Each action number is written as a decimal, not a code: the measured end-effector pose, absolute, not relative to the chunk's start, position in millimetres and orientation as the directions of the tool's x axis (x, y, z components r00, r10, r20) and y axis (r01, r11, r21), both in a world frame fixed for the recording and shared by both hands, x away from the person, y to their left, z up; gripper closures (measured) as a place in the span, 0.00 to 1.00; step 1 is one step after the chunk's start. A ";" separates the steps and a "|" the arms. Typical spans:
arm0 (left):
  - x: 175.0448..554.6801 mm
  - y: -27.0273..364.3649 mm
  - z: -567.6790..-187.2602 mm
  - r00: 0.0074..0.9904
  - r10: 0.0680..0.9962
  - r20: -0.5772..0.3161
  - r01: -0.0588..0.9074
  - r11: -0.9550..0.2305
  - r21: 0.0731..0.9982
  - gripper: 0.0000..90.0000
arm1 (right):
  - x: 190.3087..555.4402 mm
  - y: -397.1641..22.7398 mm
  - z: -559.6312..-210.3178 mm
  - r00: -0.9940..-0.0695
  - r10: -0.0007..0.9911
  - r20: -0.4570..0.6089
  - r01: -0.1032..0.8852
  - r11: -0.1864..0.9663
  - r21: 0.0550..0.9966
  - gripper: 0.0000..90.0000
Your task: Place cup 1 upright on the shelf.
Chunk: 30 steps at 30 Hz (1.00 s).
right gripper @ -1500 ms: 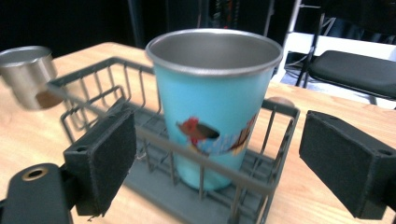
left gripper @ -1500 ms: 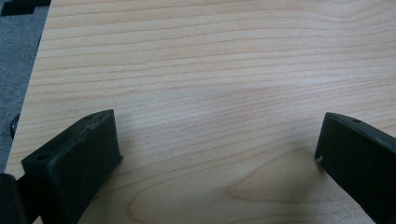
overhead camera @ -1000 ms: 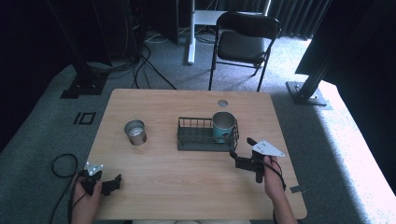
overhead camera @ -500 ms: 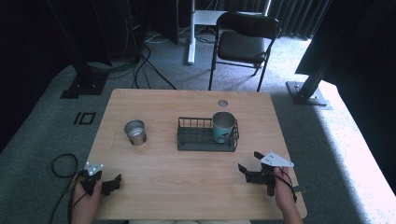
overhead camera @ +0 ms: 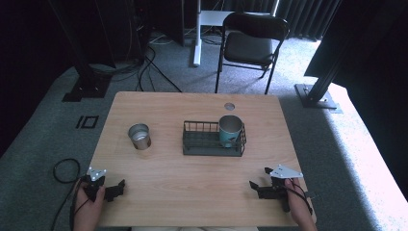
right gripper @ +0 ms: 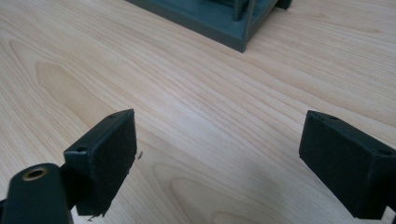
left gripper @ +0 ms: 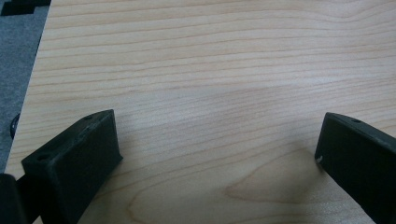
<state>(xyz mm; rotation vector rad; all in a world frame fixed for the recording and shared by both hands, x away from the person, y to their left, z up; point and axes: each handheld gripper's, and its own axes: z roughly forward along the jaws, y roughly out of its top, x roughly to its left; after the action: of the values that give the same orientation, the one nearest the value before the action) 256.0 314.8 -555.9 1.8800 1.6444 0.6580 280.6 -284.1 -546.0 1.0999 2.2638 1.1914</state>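
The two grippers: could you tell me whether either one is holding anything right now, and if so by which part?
Nothing is held. The left gripper and the right gripper both have their jaws wide open over bare table; the teal cup stands free in the wire basket.

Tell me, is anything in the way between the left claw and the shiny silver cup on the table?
Nothing visible is. The left claw sits open near the table's front left corner, and the silver cup stands farther back. Between them is bare wooden table. The wire basket with the teal cup is off to the side.
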 end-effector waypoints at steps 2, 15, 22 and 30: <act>256.0 314.8 -555.9 0.131 0.991 0.005 0.721 -0.099 0.686 0.00 | 280.3 -285.6 -546.4 -0.639 0.768 0.046 0.477 0.349 0.807 0.12; 255.9 314.8 -555.9 0.131 0.991 0.005 0.721 -0.099 0.686 0.00 | 276.9 -298.0 -554.2 -0.658 0.753 0.021 0.498 0.414 0.762 0.12; 255.9 314.8 -555.9 0.131 0.991 0.005 0.721 -0.099 0.685 0.00 | 275.3 -301.2 -557.1 -0.672 0.739 0.045 0.525 0.434 0.732 0.12; 255.9 314.8 -555.9 0.131 0.991 0.006 0.722 -0.100 0.685 0.00 | 274.4 -299.2 -557.5 -0.674 0.738 0.016 0.516 0.455 0.726 0.12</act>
<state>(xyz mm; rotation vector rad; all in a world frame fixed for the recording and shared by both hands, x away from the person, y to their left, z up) 255.9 314.8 -555.9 1.8814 1.6448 0.6573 274.4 -299.2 -557.5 1.0716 2.4077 1.0453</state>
